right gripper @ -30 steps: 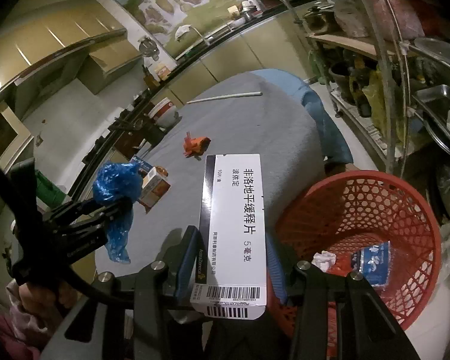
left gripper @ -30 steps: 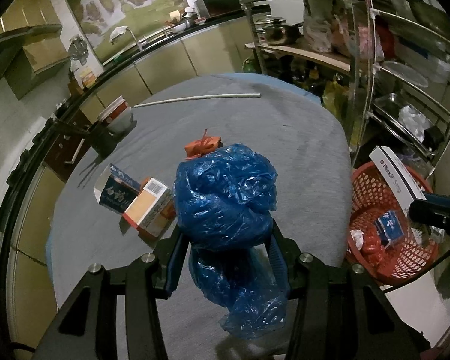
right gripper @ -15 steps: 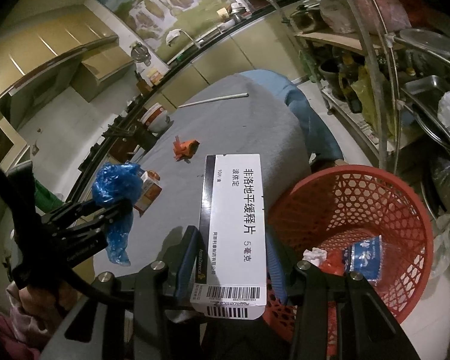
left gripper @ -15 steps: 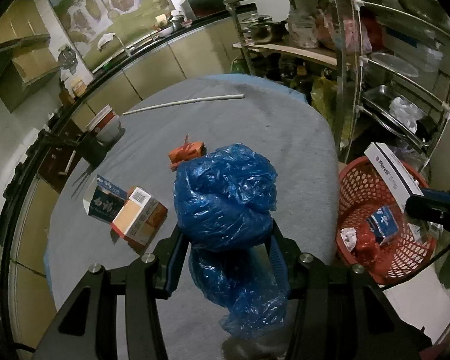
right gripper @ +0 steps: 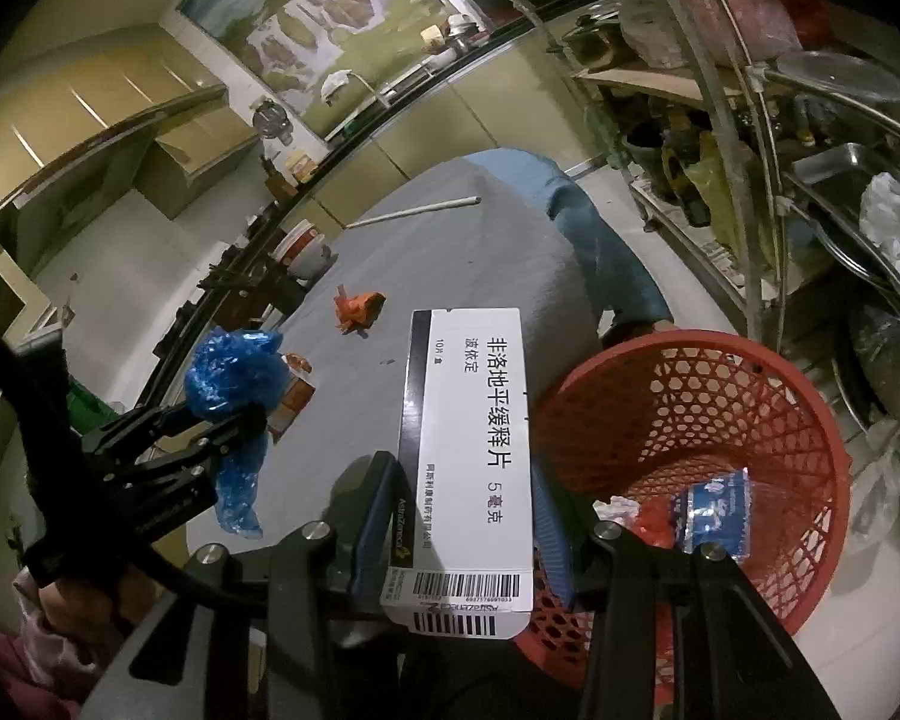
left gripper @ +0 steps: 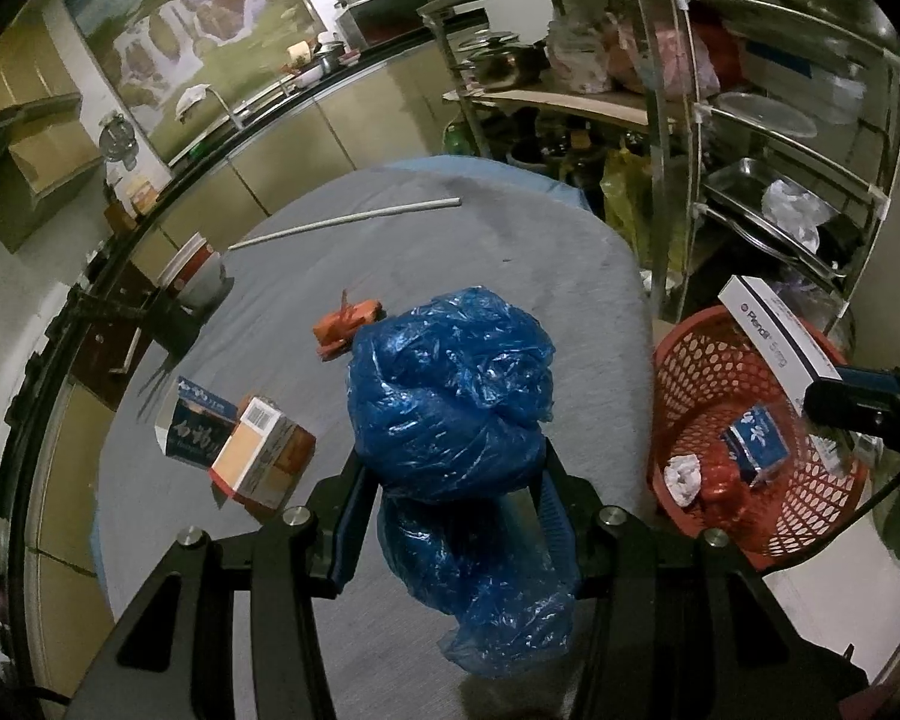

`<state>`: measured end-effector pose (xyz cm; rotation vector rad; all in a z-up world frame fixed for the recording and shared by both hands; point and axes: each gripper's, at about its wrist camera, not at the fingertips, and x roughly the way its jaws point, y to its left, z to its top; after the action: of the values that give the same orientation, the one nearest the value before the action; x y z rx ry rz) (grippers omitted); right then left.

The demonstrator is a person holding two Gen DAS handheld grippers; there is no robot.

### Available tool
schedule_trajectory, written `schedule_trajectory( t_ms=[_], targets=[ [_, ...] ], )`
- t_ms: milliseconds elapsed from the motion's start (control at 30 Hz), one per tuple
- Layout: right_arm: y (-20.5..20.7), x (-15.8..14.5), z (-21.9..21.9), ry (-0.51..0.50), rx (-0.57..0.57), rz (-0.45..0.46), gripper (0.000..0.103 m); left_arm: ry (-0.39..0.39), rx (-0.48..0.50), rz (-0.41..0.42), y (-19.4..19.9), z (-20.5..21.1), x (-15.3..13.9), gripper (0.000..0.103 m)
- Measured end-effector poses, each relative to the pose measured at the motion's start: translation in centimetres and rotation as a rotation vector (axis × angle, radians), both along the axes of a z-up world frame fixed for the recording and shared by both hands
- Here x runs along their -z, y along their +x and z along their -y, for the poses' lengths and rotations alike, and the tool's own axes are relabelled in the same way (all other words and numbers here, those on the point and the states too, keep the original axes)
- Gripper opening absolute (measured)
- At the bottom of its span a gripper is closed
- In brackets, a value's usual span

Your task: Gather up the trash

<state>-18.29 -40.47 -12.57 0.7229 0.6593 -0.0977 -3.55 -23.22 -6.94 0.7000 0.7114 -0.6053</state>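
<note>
I have a crumpled blue plastic bag (left gripper: 450,396) pinched in my left gripper (left gripper: 450,516), whose jaws are closed in on its waist, so the bulk bulges above the fingers and a tail hangs below, over the near part of the grey table (left gripper: 510,252). My right gripper (right gripper: 462,516) is clamped on a long white medicine box (right gripper: 468,450) with black print and a barcode at the near end; the box sits over the table's edge, just beside the red mesh basket (right gripper: 720,384). The basket stands off the right side of the table and holds a blue packet (right gripper: 717,507), a white paper wad (left gripper: 683,477) and something red I cannot identify. Left on the table: a small orange scrap (left gripper: 348,324), two cartons touching each other, one dark blue (left gripper: 195,429) and one orange-and-white (left gripper: 258,459), a red-rimmed tub (left gripper: 195,267) and a long white rod (left gripper: 348,217) at the far side.
</note>
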Motion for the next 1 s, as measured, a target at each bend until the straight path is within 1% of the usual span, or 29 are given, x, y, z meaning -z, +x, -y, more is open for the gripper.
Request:
schedule_trajectory(
  t_ms=[567, 800, 867, 933, 1000],
  targets=[
    [-1.7, 0.7, 2.1, 0.027, 0.056, 0.000, 0.047, 0.036, 0.073, 0.015, -1.4, 3.0, 0.4, 0.052],
    [-2.7, 1.6, 3.2, 0.051, 0.085, -0.009, 0.047, 0.047, 0.112, 0.019, -2.3, 4.4, 0.6, 0.052],
    [-2.9, 2.0, 3.6, 0.066, 0.094, -0.014, 0.047, 0.037, 0.133, 0.000, -2.4, 5.0, 0.6, 0.052],
    [-3.2, 2.7, 4.0, 0.088, 0.110, -0.022, 0.047, 0.008, 0.163, -0.059, -2.4, 5.6, 0.8, 0.052],
    [-3.4, 3.2, 4.5, 0.105, 0.126, -0.031, 0.047, -0.030, 0.193, -0.143, -2.3, 6.3, 1.1, 0.052]
  ],
)
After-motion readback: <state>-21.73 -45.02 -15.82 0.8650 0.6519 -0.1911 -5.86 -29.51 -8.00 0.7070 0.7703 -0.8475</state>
